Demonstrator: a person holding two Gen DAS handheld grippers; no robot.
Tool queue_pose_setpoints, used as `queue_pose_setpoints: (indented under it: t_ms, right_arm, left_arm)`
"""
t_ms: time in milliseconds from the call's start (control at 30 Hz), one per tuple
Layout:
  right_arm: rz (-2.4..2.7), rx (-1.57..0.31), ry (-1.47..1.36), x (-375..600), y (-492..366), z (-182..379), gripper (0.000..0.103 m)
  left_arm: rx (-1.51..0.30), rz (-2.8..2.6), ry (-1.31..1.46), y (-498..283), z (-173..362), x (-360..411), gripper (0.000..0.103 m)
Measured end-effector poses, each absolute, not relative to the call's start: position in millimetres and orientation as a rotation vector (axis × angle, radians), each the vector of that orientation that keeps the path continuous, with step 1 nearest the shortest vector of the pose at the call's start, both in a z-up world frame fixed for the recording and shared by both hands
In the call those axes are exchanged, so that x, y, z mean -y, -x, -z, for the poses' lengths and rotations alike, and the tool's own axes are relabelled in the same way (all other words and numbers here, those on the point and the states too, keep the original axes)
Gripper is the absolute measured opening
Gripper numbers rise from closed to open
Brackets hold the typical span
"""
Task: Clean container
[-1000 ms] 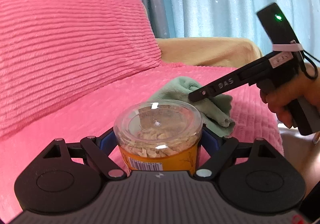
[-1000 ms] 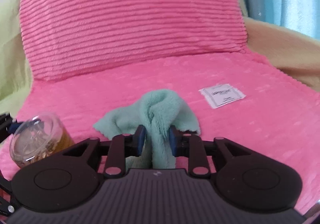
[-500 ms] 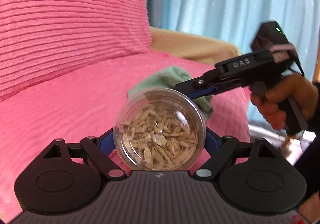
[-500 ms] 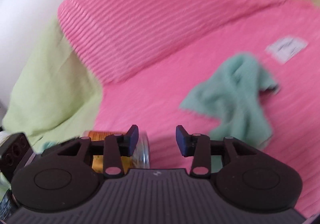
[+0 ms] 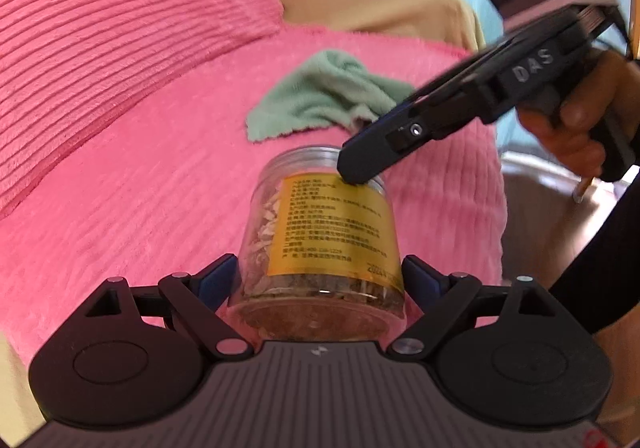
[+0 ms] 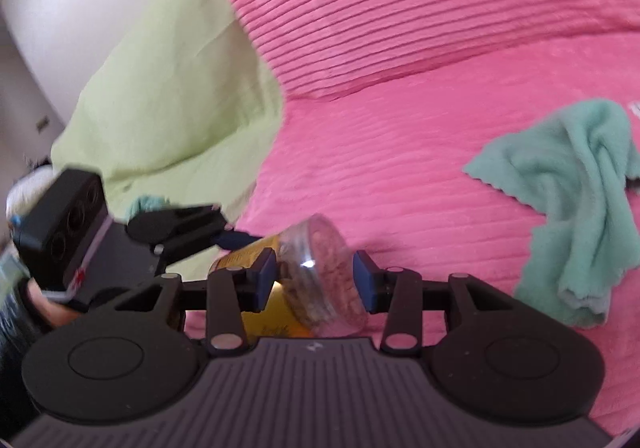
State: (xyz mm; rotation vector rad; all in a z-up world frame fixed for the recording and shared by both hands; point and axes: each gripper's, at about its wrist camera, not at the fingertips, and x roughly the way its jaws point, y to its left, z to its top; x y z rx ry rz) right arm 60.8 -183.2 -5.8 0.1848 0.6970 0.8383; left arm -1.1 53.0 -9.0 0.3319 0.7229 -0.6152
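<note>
The left gripper [image 5: 320, 284] is clamped on the container [image 5: 320, 232], a clear jar with a yellow label and pale flakes inside, holding one end and carrying it on its side above the pink cover [image 5: 132, 184]. The right gripper [image 6: 315, 280] stands part open with its jaws either side of the jar's other end, apparently not yet pressing. Further right of the jar, well apart, the green cloth [image 6: 576, 200] lies crumpled and free on the cover. The jar could slip or twist: smooth plastic, one end held, and an off-centre squeeze from the right jaws would lever it loose.
</note>
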Motion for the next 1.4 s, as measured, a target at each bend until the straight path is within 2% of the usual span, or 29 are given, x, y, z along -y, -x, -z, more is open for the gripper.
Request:
queue_pose_setpoints:
  t_ms: [167,300,467,633,1033,1200,1400]
  right_arm:
    - [-0.853,-0.671,-0.142,182,-54,1,0.039]
    - [-0.865,-0.650,-0.108,181,-49,-2,0.035]
    - [-0.880,-0.623,-0.065,180,-42,-6,0.032]
    - [-0.809,-0.502,0.063,186,-37,-14,0.032]
    - [-0.864,-0.565,-0.069,196,-49,-4,0.032]
    - [-0.864,-0.583,-0.148,200,-56,0,0.045]
    - [-0.863,-0.605,-0.244,206,-65,4,0.047]
  left_arm:
    - [-0.772,0.588,-0.399,-6,7,-38,0.088]
    - [-0.784,0.550,-0.487,-11,11,-22,0.086]
    - [-0.648,0.519,-0.446,-17,11,-9,0.086]
    - [-0.488,0.487,-0.351,-30,21,8,0.086]
    - [-0.554,0.533,-0.318,-17,32,-15,0.086]
    - [-0.564,0.534,-0.315,-14,37,-18,0.086]
    - [-0.526,0.530,-0.314,-15,39,-16,0.085]
